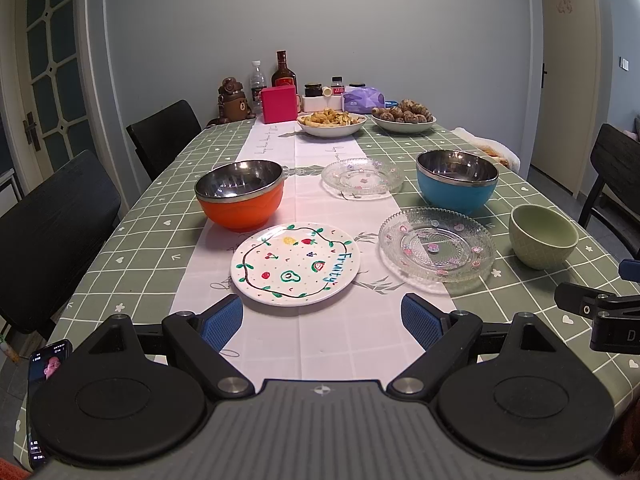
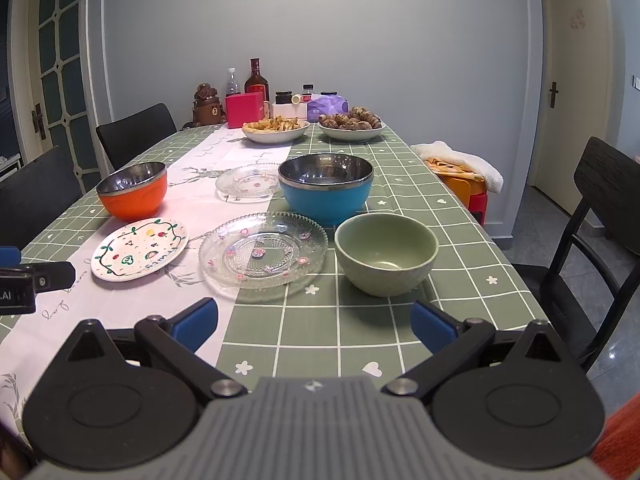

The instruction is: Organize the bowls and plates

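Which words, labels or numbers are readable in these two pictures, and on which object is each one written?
"Fruity": blue letters on the painted white plate.
"D": white letter on the right gripper, cut off by the picture edge.
".AI": white letters on the left gripper, start cut off.
Cursive writing on the white table runner: too small to read.
Labels on the brown bottle and jars: blurred.
Phone screen text: too small.

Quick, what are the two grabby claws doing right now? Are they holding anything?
Left gripper: jaws open, holding nothing, just short of the fruit plate.
Right gripper: jaws open, holding nothing, near the green bowl.
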Demonstrator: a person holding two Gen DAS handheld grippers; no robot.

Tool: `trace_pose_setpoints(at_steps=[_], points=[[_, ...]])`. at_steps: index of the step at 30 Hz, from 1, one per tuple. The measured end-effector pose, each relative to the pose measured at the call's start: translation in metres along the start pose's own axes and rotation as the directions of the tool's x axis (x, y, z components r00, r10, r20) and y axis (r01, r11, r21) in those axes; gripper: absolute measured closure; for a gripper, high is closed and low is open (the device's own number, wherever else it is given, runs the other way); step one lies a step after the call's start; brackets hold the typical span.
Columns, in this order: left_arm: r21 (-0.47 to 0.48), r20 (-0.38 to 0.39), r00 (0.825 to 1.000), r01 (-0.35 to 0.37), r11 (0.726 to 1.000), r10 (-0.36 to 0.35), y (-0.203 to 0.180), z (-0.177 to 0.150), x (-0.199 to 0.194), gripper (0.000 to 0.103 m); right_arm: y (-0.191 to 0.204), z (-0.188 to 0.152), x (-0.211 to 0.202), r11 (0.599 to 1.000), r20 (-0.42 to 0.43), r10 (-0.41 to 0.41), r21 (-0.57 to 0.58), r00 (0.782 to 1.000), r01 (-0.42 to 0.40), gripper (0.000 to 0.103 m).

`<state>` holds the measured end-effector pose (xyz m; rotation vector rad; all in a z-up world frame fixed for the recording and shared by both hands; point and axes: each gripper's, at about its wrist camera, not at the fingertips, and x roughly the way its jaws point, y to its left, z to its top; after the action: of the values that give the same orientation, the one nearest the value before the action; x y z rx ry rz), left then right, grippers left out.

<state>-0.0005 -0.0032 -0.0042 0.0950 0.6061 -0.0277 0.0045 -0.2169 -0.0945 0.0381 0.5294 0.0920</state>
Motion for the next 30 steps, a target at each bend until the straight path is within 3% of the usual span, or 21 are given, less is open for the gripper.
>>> trace_pose_setpoints(at_steps=[8, 13, 18, 22, 24, 27, 30], points=[[-0.016, 0.023, 1.0, 0.007, 1.0, -0.006, 0.001, -0.001, -0.001, 0.0, 0.002, 0.0, 0.001, 1.0, 0.008, 0.004, -0.007, 1.0, -0.004, 0.003], [0.004, 0.093, 0.994, -0.064, 0.998, 0.064, -0.001, 0.001, -0.006, 0.013, 0.005, -0.002, 0.0, 0.999, 0.05, 0.039, -0.021, 0.998, -0.038, 0.003], [-0.075, 0.075, 0.996, 0.047, 0.996, -0.041, 0.011, 0.013, -0.003, 0.036, 0.016, 0.017, 0.005, 0.992, 0.029, 0.115, -0.062, 0.993, -0.113, 0.003], [-0.028, 0.09, 0.995, 0.039, 0.999, -0.036, 0.015, 0.037, -0.006, 0.04, 0.031, 0.049, 0.017, 0.976, 0.003, 0.194, -0.1, 0.981, -0.193, 0.005], [-0.019, 0.094, 0.995, 0.044, 0.999, -0.042, 0.022, 0.055, -0.006, 0.04, 0.04, 0.065, 0.026, 0.967, -0.007, 0.228, -0.118, 0.974, -0.227, 0.012], [-0.065, 0.042, 0.995, 0.094, 0.994, -0.091, 0.044, 0.079, 0.012, 0.043, 0.054, 0.088, 0.054, 0.948, -0.064, 0.289, -0.117, 0.955, -0.295, 0.029], [-0.092, -0.022, 0.997, 0.068, 0.993, -0.07, 0.064, 0.092, 0.042, 0.051, 0.062, 0.104, 0.094, 0.942, -0.152, 0.324, -0.034, 0.934, -0.333, 0.041]])
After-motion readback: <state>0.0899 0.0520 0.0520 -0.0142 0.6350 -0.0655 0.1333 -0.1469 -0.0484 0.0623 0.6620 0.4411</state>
